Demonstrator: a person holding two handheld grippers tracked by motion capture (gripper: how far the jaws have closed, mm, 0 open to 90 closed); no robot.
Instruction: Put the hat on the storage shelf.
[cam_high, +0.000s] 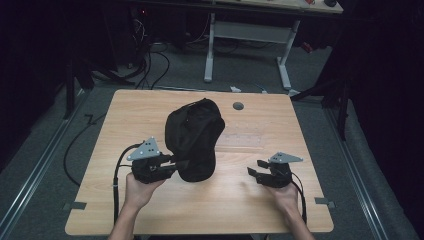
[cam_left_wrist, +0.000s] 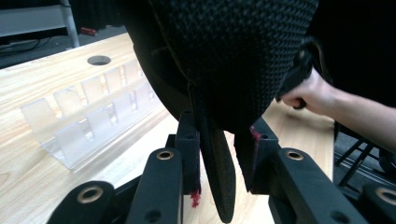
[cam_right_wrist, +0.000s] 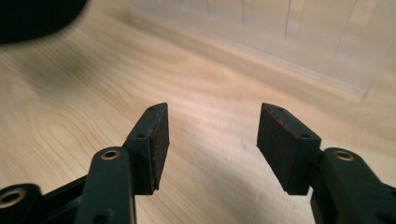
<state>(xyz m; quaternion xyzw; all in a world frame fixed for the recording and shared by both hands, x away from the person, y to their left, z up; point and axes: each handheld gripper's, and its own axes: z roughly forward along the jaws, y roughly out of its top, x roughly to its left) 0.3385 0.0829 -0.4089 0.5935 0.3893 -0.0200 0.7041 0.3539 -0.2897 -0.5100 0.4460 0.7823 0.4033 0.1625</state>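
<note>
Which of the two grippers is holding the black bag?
The left gripper: its jaws are closed on the lower edge of the black bag. The right gripper is open, apart from the bag.

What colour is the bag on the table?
Black, with a woven texture; the bag shows best in the left gripper view.

Two hand-held black grippers, bare forearms, no sleeves in sight.

The left black two-jaw gripper (cam_high: 172, 162) and the right black two-jaw gripper (cam_high: 253, 168) each carry a grey three-cornered plate on top, dotted with small holes, and each trails a black cable back along the forearm. In the gripper views the jaws are flat rectangular black blocks with small screw holes, mounted on black link arms with brass-coloured ringed pivots; red traces edge the pads, and a red fleck hangs under one left jaw. The left hand (cam_high: 139, 191) and right hand (cam_high: 286, 194) wear no gloves.
</note>
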